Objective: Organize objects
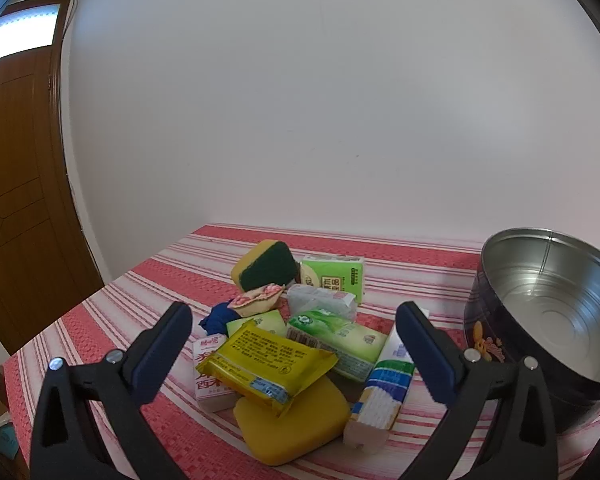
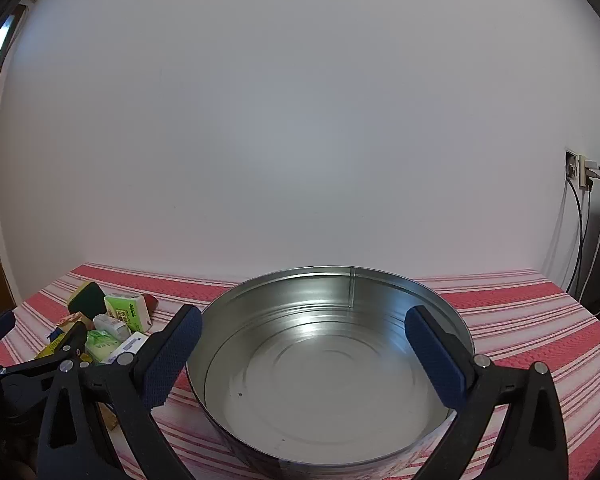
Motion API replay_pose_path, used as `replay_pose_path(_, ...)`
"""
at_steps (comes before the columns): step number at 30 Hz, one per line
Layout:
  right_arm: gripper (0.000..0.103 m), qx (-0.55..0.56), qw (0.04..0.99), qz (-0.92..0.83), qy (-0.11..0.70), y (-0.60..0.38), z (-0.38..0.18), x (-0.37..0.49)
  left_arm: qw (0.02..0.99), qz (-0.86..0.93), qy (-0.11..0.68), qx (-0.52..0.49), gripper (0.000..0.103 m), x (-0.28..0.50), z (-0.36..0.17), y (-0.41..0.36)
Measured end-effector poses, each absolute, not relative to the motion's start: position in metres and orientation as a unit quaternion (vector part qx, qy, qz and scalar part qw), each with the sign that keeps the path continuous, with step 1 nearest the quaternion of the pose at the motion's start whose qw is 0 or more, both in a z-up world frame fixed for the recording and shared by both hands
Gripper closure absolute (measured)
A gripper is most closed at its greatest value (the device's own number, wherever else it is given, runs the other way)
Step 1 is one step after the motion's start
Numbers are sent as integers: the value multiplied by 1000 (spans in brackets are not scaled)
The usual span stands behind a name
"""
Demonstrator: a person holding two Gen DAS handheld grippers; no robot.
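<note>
On the red-and-white striped tablecloth (image 1: 132, 292), the left gripper (image 1: 294, 354) hovers with its jaws spread wide and nothing between them, aimed down at a loose heap of small goods. At the heap's left sits a white carton with red lettering (image 1: 206, 372); over it lies a yellow foil snack packet (image 1: 266, 360), itself resting on a flat yellow rounded-square sponge (image 1: 296, 428). Behind them stand a yellow-and-dark-green scouring sponge (image 1: 266, 266) and a pale green tissue pack (image 1: 336, 274), with a second green soft pack (image 1: 336, 338) and a blue-and-white striped box (image 1: 384, 392) further right.

The packet looks light, crinkly and slippery, so a pinch across its sealed short edges or its middle seems safest; the sponges should compress and grip easily; the cartons look stiff and want holding across their narrow faces.

To the right, just beside the heap, a round dark-sided metal tin with a shiny bare interior (image 2: 328, 364) sits empty. The right gripper (image 2: 304, 354) hangs over it, jaws likewise apart and holding nothing.
</note>
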State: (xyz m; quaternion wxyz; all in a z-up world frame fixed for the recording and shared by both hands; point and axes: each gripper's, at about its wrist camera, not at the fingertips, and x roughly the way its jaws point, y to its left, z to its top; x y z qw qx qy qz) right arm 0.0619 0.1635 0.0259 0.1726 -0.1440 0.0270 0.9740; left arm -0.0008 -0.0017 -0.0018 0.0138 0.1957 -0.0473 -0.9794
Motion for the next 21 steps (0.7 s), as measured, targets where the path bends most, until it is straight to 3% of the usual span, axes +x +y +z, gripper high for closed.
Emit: replay_pose_path(21,0,-138,172,975,21,161,22,61,15,-979,-44,201,0,0,-2,-4)
